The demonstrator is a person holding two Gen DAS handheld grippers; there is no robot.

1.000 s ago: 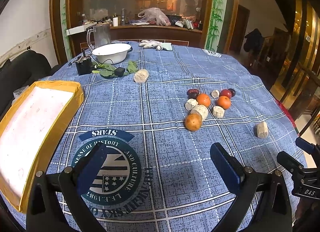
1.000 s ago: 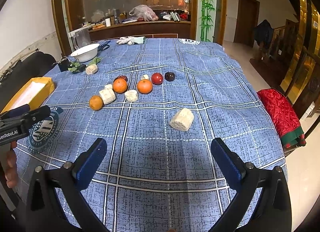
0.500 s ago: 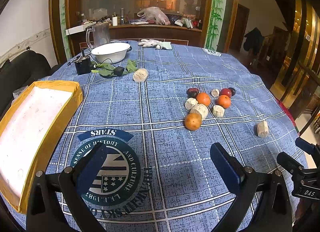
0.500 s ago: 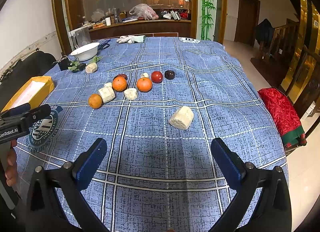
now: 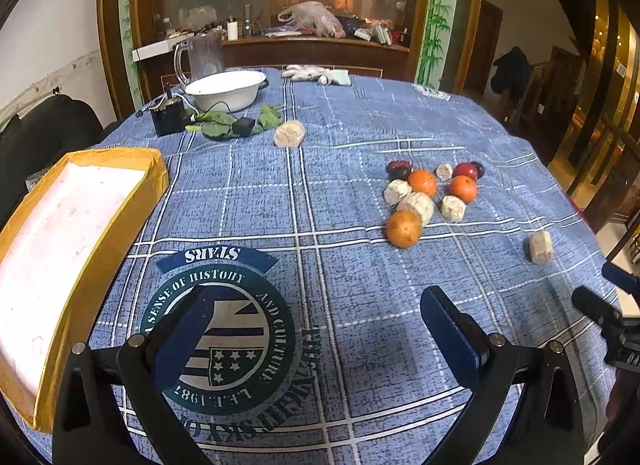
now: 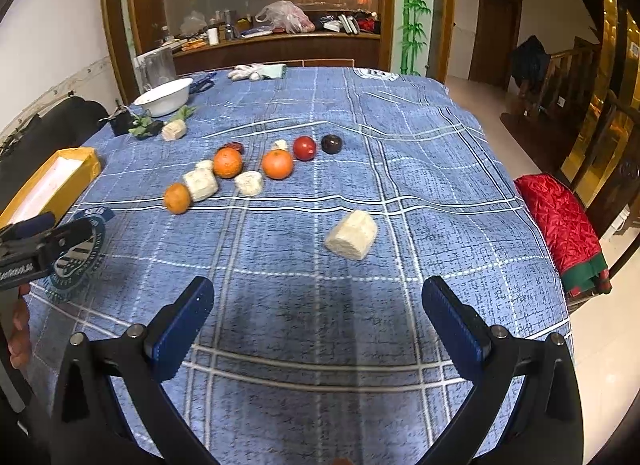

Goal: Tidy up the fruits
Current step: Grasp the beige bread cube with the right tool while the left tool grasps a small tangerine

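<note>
Both grippers have eased slightly forward over the last second, so the fruit cluster sits a little nearer in each view; nothing on the cloth has shifted. The left gripper [image 5: 316, 329] has its blue-padded fingers [image 5: 448, 329] spread wide and empty, hanging above the round navy-and-white "STARS" crest [image 5: 218, 331] printed on the blue checked tablecloth [image 5: 340, 137]. The right gripper [image 6: 316, 321] is likewise spread wide with nothing between its blue pads [image 6: 450, 323], hovering over bare cloth.

Taking the crest as the landmark: left of it, at the table's edge, lies the shallow yellow cardboard tray with a white lining [image 5: 120, 205], empty. Right of the crest and farther back sits the fruit cluster: a dull orange round fruit [image 5: 403, 228] nearest, touching a pale cream chunky block [image 5: 417, 205]; behind them two bright orange tangerines [image 5: 423, 182] [image 5: 463, 188], two more cream chunks [image 5: 396, 191] [image 5: 453, 207], a small pale piece [image 5: 444, 171], a red round fruit [image 5: 465, 170], a dark purple round fruit [image 6: 331, 143] and a dark red wrinkled fruit [image 5: 398, 169]. Well apart from the cluster, farther right of the crest, a lone cream block [image 6: 352, 235] lies on its side, just ahead of the right gripper.

Far beyond the crest stand a white enamel basin [image 5: 226, 89], a clear plastic jug [image 5: 204, 55], a small black box with wires [image 5: 167, 117], green leaves [image 5: 224, 125], another cream chunk [image 5: 289, 133] and a pair of white gloves [image 5: 316, 73].
</note>
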